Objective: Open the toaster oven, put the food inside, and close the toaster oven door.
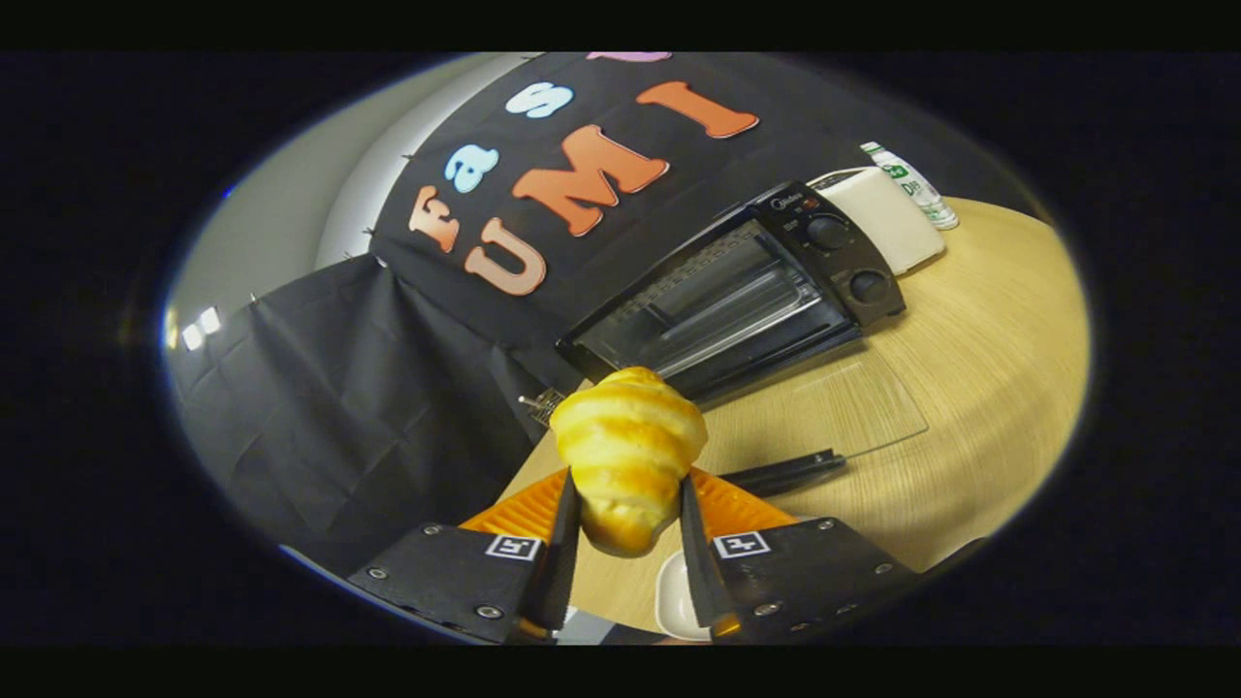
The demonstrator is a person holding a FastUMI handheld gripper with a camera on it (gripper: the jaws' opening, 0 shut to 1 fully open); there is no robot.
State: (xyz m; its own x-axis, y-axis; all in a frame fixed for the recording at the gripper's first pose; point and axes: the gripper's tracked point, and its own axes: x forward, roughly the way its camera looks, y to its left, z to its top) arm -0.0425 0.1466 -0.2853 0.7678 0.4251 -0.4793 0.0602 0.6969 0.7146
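The gripper has both fingers pressed against the sides of a golden croissant, clamping it between them with its rounded top standing above the fingertips. The croissant hangs in front of the toaster oven, nearer the oven's left end, and apart from it. Below the croissant, between the finger bases, is the edge of a small white dish. The oven's glass door lies folded down flat over the wooden table, its dark handle at the edge nearest the fingers, and the cavity with its wire rack is exposed. Two knobs sit on the oven's right panel. Just right of the oven lies a white box-like object, and beyond that stands a clear plastic bottle.
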